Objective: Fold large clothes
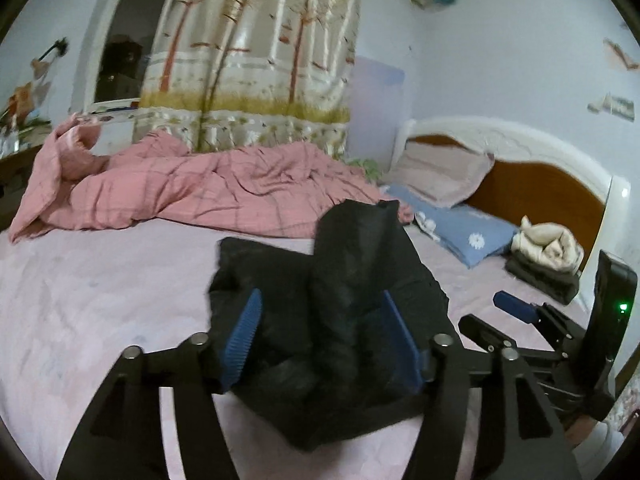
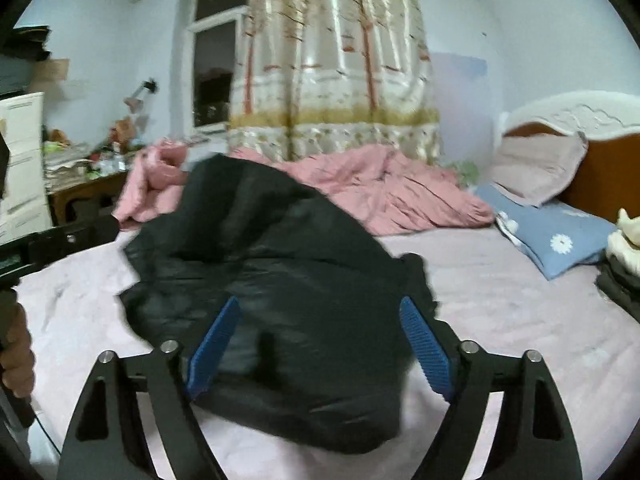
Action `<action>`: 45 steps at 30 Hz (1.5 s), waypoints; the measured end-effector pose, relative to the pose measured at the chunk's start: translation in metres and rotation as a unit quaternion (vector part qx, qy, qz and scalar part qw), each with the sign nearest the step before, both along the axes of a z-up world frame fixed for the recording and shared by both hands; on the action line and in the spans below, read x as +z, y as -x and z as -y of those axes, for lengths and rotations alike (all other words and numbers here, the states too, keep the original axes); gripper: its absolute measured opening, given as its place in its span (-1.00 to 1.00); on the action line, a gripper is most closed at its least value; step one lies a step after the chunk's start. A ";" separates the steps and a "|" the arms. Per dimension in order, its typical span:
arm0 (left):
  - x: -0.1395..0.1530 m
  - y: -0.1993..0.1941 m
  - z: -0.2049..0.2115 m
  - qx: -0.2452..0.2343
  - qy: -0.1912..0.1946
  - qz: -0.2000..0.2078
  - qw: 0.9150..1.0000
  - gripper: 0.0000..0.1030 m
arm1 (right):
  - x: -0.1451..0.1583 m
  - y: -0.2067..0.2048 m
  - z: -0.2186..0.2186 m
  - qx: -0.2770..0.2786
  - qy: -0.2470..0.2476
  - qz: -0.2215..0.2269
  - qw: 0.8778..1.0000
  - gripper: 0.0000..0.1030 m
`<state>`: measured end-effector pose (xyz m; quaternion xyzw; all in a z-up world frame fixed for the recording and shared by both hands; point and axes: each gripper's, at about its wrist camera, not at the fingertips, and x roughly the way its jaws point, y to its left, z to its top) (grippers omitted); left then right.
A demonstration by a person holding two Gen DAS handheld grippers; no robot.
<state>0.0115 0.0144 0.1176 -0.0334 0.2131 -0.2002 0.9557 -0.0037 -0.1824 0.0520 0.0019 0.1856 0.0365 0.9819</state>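
A black garment lies bunched on the pale pink bed sheet, with a ridge of cloth rising along its middle. My left gripper is open, its blue pads standing wide on either side of that ridge and not pressing on it. In the right wrist view the same black garment is a rumpled heap. My right gripper is open over its near edge, the pads apart from the cloth. The right gripper's body shows at the left view's right edge.
A crumpled pink quilt lies along the far side of the bed. A blue pillow and a stack of folded clothes sit by the headboard. A cluttered desk stands beyond the bed's left end. A hand shows at the left edge.
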 end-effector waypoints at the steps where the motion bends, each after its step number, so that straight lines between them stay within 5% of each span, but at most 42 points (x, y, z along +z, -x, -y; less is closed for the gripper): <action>1: 0.001 -0.009 0.008 -0.005 -0.001 -0.009 1.000 0.36 | -0.001 -0.007 0.004 0.000 -0.002 -0.010 1.000 0.22; 4: 0.000 -0.039 0.025 -0.014 0.005 -0.045 0.999 0.36 | -0.005 -0.028 0.011 0.024 -0.032 -0.042 0.998 -0.12; 8: 0.001 -0.060 0.034 -0.009 0.003 -0.055 0.998 0.22 | -0.012 -0.051 0.007 0.072 -0.068 -0.072 0.992 -0.29; 9: 0.001 -0.061 0.034 -0.007 0.001 -0.055 0.998 -0.43 | -0.013 -0.055 0.003 0.081 -0.070 -0.075 0.991 -0.30; 10: 0.000 -0.059 0.033 -0.006 -0.002 -0.054 0.999 -0.71 | -0.016 -0.058 -0.002 0.093 -0.068 -0.078 0.990 -0.29; 16: -0.016 -0.042 0.011 0.035 -0.018 -0.038 0.999 -0.71 | -0.032 -0.063 -0.020 0.122 -0.057 -0.085 0.987 -0.30; 23: -0.069 -0.063 -0.020 0.084 -0.006 -0.109 0.990 -0.66 | -0.047 -0.067 -0.027 0.122 -0.045 -0.094 0.987 -0.30; 31: -0.118 -0.093 -0.034 0.071 0.040 -0.174 0.981 -0.53 | -0.070 -0.074 -0.032 0.120 -0.012 -0.096 0.988 -0.30; 36: -0.132 -0.095 -0.029 0.070 0.021 -0.173 0.982 -0.51 | -0.086 -0.080 -0.034 0.118 -0.007 -0.105 0.987 -0.30; 45: -0.128 -0.090 -0.038 0.072 0.053 -0.178 0.980 -0.50 | -0.072 -0.075 -0.029 0.133 -0.012 -0.137 0.982 -0.29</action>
